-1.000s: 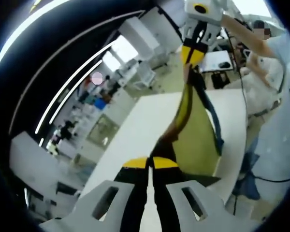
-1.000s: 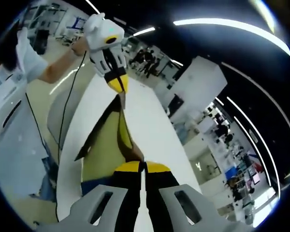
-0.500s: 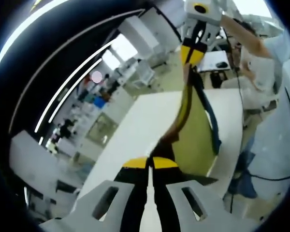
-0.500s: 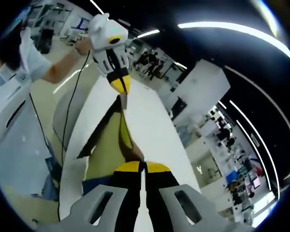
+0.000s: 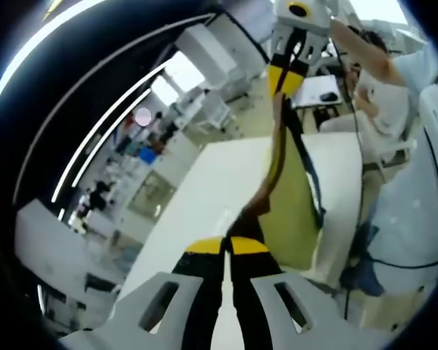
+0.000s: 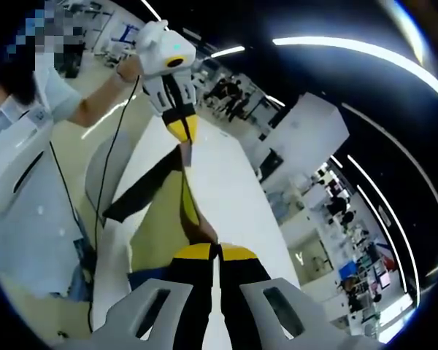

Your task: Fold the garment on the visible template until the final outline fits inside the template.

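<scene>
Long white table [image 5: 204,197] below us. Yellow-and-dark cloth garment [image 5: 277,157] stretched taut above it, between our claws. Left gripper [image 5: 227,246] clamped on near end; right gripper [image 5: 285,82] pinching far end.

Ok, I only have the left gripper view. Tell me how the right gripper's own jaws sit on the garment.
Observer: In the right gripper view, the right gripper has its yellow tips closed together, with the garment running straight out from between them.
Operator: Now give me the left gripper from outside.
Observer: The left gripper is shut on the far end of that taut edge, above the white table.
Operator: Report anything trailing from it.
Observer: A thin black cable hangs from it, down past the table edge, and a dark flap of the garment sags out to the person's side.
</scene>
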The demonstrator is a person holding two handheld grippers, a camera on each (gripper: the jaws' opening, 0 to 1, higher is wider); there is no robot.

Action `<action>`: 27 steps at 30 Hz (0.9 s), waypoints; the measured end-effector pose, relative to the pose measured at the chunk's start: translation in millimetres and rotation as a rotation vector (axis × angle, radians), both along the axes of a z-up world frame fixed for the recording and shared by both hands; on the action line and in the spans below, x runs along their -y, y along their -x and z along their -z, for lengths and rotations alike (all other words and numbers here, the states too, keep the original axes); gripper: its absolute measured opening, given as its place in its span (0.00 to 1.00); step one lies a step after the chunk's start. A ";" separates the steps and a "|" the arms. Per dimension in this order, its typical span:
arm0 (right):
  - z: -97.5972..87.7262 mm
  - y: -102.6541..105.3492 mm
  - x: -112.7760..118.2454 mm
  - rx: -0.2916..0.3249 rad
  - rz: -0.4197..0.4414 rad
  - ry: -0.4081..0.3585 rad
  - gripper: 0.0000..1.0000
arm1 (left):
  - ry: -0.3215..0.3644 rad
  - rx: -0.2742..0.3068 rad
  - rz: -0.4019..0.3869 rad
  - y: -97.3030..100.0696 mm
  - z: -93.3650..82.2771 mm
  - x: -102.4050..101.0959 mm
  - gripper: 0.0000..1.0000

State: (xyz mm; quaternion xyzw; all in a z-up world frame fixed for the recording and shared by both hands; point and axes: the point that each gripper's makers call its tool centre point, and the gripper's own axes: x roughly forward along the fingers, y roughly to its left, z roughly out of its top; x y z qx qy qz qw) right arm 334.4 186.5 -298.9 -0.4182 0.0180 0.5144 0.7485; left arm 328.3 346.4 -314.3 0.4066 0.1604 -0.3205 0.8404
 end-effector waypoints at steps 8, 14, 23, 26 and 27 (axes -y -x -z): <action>-3.9 10.1 0.9 0.011 -0.018 -0.005 0.02 | -0.013 0.007 -0.004 15.3 -1.2 0.9 0.00; -4.3 19.5 0.3 0.020 -0.032 -0.002 0.02 | -0.013 -0.004 -0.005 19.9 0.2 0.3 0.00; 22.3 15.8 -3.6 -0.042 -0.027 0.024 0.02 | -0.014 -0.088 0.009 19.3 27.2 -2.3 0.00; 30.8 11.9 -4.8 -0.069 -0.022 0.025 0.02 | -0.004 -0.113 -0.001 11.3 37.6 -5.4 0.00; 34.5 10.4 -5.2 -0.079 -0.019 0.028 0.02 | 0.002 -0.124 -0.002 9.1 40.9 -5.8 0.00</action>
